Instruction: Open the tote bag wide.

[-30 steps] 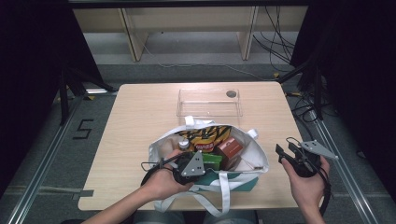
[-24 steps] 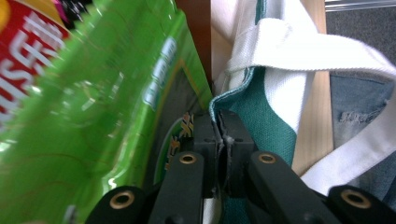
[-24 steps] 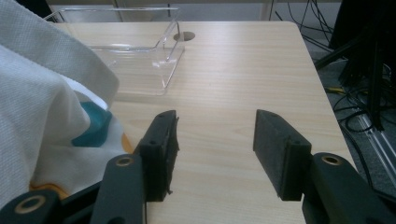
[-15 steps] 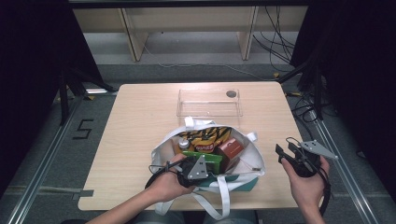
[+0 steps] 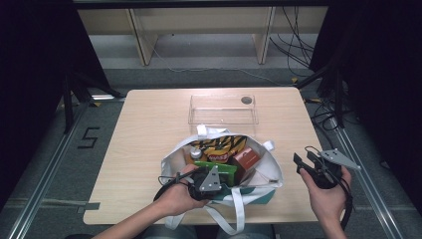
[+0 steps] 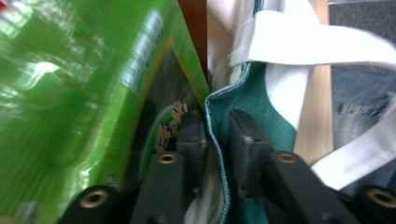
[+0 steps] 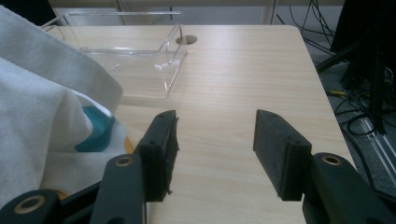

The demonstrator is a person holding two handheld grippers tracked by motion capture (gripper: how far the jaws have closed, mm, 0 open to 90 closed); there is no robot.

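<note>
L hand-held gripper [image 6: 217, 140] just opening, astride bag rim [image 6: 215, 100].

My left gripper [image 6: 215, 140] sits hemmed at the near rim of the white-and-teal cloth tote bag [image 5: 259, 191], a glossy green snack packet [image 5: 215, 168] crowding it. Far behind stands a clear plastic rectangular tray [image 5: 223, 109]. The light wooden table [image 5: 144, 129] lies bare on the left and right.
</note>
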